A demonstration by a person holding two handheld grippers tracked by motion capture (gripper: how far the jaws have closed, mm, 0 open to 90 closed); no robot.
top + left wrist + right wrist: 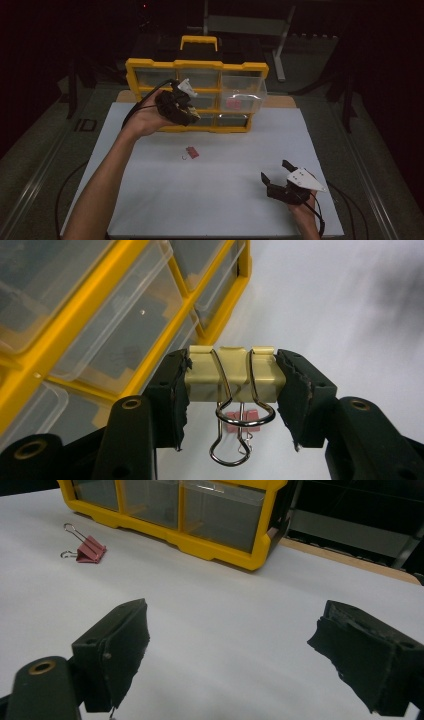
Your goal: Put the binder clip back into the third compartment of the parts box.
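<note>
My left gripper (232,395) is shut on a pale yellow binder clip (232,377), its wire handles hanging below the jaws. In the high view the left gripper (192,116) is held up in front of the yellow drawer organizer (150,65), near its middle column. A pink binder clip (191,152) lies on the white table sheet (215,195), seen too in the right gripper view as the pink binder clip (90,550). My right gripper (274,172) rests low at the front right, open, with nothing between its jaws; the right gripper (230,655) faces the organizer (215,545).
The organizer's right middle drawer (242,97) is pulled out and holds something pink (233,103). A black and yellow case (199,47) stands behind the organizer. Dark floor and metal frame legs surround the table.
</note>
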